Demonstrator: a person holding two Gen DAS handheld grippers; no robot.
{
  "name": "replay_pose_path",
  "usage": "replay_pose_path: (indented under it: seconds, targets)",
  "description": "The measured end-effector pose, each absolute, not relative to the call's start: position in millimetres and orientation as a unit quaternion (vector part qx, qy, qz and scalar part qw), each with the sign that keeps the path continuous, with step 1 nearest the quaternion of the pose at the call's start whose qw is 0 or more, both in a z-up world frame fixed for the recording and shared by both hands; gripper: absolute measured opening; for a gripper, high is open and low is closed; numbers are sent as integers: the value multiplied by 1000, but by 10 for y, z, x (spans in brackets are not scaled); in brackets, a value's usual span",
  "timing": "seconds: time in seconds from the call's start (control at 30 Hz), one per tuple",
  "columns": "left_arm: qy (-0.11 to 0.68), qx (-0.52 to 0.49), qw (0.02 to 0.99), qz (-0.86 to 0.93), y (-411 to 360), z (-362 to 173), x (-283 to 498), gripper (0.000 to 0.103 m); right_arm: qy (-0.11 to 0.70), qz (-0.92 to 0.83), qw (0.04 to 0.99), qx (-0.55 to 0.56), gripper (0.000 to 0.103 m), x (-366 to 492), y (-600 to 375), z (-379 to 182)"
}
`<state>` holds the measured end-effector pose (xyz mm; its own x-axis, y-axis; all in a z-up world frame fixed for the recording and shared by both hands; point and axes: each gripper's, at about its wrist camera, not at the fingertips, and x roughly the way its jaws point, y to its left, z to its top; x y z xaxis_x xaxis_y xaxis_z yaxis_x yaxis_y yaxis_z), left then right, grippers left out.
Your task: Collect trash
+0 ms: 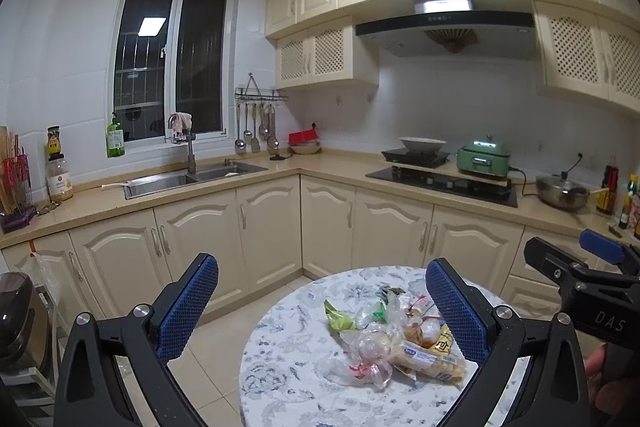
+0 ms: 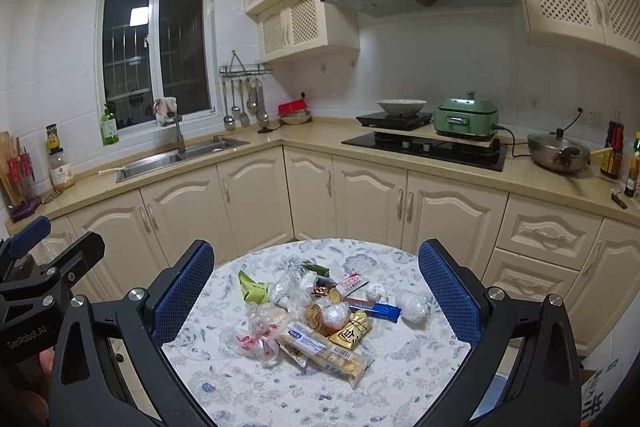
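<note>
A heap of trash (image 2: pixel 320 315) lies on a small round table with a blue floral cloth (image 2: pixel 400 379): clear plastic bags, a green wrapper (image 2: pixel 252 287), a long biscuit pack (image 2: pixel 324 347), a gold packet, a blue bar wrapper (image 2: pixel 380 310) and crumpled white balls. The left wrist view shows the same pile (image 1: pixel 396 339) on the table (image 1: pixel 288 379). My left gripper (image 1: pixel 320 311) hangs open above the table's left part, holding nothing. My right gripper (image 2: pixel 316 291) is open above the pile, fingers wide apart. Each gripper shows at the other view's edge.
L-shaped kitchen counters run behind the table, with a sink (image 1: pixel 192 179), a stove (image 1: pixel 440 183), a green cooker (image 2: pixel 466 117) and a pot (image 2: pixel 558 151). A dark appliance (image 1: pixel 20 315) stands at lower left. Tiled floor (image 1: pixel 216 359) lies left of the table.
</note>
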<state>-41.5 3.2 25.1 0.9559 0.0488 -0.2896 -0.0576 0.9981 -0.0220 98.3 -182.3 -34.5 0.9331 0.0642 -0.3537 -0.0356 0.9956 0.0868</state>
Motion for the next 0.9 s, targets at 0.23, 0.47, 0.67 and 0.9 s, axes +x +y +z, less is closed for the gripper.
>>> replay_pose_path:
  seconds: [0.23, 0.47, 0.67, 0.9]
  targets:
    - [149, -22, 988, 28, 23, 179, -354, 102, 178, 33, 982, 44, 103, 988, -1850, -335]
    - [155, -21, 987, 33, 0, 119, -255, 102, 197, 38, 979, 43, 103, 1096, -1867, -395]
    - [170, -20, 985, 34, -15, 17, -92, 102, 205, 41, 977, 46, 103, 1192, -1912, -462]
    - [180, -12, 983, 35, 5, -48, 80, 102, 208, 42, 976, 44, 103, 1355, -1894, -504]
